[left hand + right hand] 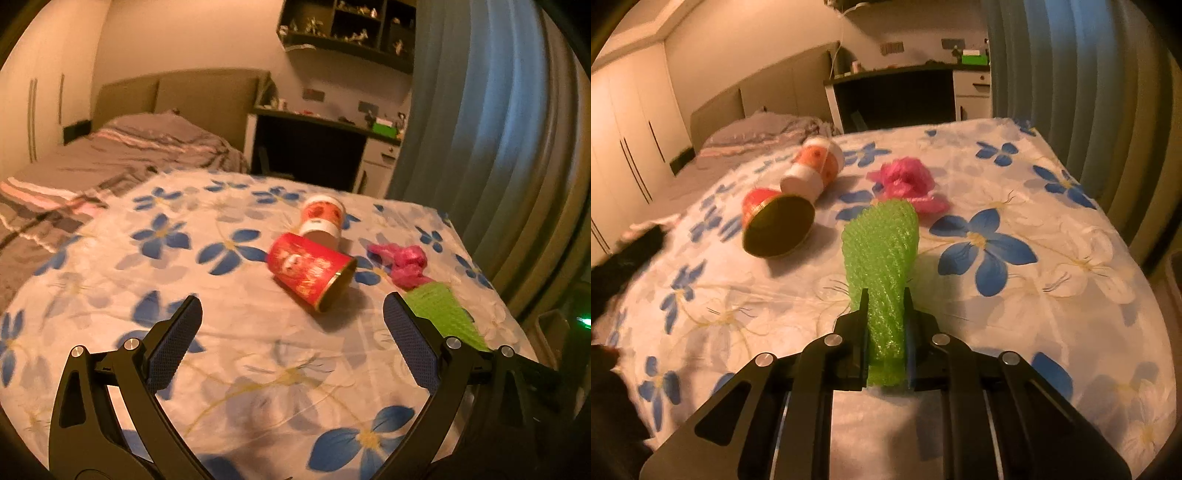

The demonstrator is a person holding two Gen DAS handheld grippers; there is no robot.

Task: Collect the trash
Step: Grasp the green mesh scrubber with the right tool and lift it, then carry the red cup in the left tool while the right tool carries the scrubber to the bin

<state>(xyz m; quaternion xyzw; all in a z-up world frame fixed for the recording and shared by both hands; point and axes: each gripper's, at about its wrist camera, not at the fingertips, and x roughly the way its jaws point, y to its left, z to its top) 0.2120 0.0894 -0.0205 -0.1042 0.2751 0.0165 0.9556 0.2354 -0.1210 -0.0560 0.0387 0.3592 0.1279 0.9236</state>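
Note:
A red paper cup [310, 271] lies on its side on the floral sheet, its gold mouth toward me; it also shows in the right wrist view [777, 227]. Behind it lies a white and orange cup [321, 218], also in the right wrist view [814, 168]. A crumpled pink bag [404, 264] lies to the right, also in the right wrist view [908, 182]. My left gripper [291, 317] is open and empty, short of the red cup. My right gripper [885, 297] is shut on a green bubble-wrap piece [882, 243], which also shows in the left wrist view [443, 312].
The floral sheet [229, 387] covers a table-like surface with edges at right and far side. A bed [122, 155] lies beyond at left, a dark desk [310, 147] behind, a curtain [498, 129] at right. Wardrobe doors [624, 147] stand at left.

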